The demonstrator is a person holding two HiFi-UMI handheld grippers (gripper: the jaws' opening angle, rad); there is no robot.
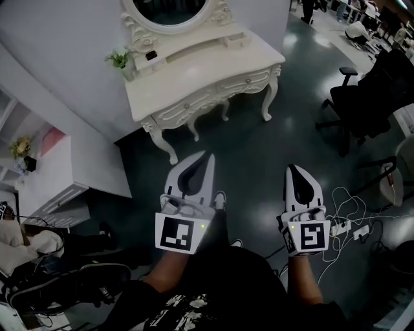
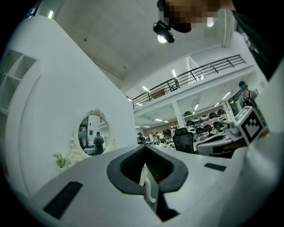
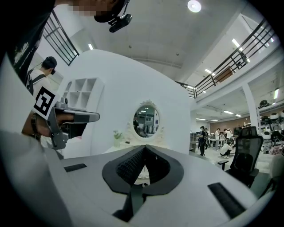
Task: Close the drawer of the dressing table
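Approach phase. Dressing table (image 1: 194, 77) stands against the wall ahead of both grippers, well apart from them, no contact. Left gripper (image 1: 208, 156): jaws together, nothing in them. Right gripper (image 1: 291, 168): same, pinched closed and empty. Both point level toward the table front.

Can't tell from here which drawer (image 1: 187, 106) is out. The fronts look near flush in the head view, so check once closer.

Suggested: go in with jaws closed and use the tips as a blunt pusher. Meet the drawer front near its middle, by the knob. Push straight in along the runners; sideways load will likely rack it. Stop at flush. Mind the carved legs (image 1: 165, 145).

Count: 1 table, 1 oval mirror (image 1: 169, 10), 1 small plant (image 1: 119, 58), 4 legs visible, 2 grippers, 1 office chair (image 1: 359, 97) off to the right.
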